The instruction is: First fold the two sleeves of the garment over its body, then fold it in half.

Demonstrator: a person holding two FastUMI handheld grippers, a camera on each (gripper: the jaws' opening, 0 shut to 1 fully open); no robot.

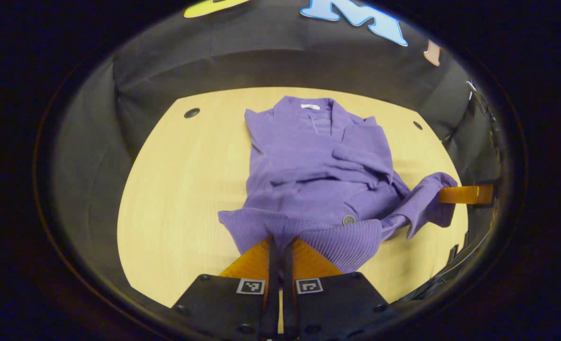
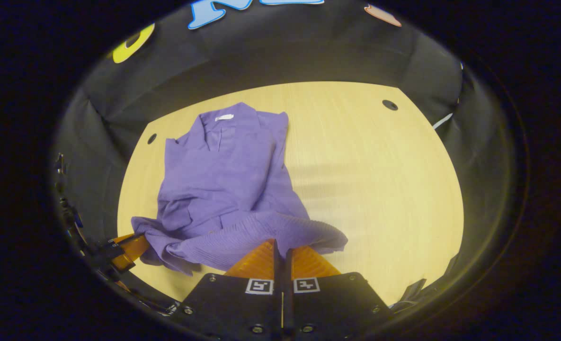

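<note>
On the table [image 1: 176, 189], purple cardigan [image 1: 308, 166], hem in both grippers.

A pale wooden table [image 1: 181, 189] is standing inside the booth, with small round dark holes [image 1: 191, 112] near its far corners. Black cloth walls [image 2: 308, 52] are closing it in, and light is glaring softly off the tabletop.

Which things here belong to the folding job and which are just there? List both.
Part of the job:
- purple cardigan, sleeves already over its body
- ribbed hem, pinched at two spots
- left tool, shut on the hem
- right tool, shut on the hem

Just there:
- wooden table
- round holes in the tabletop
- black cloth wall
</note>
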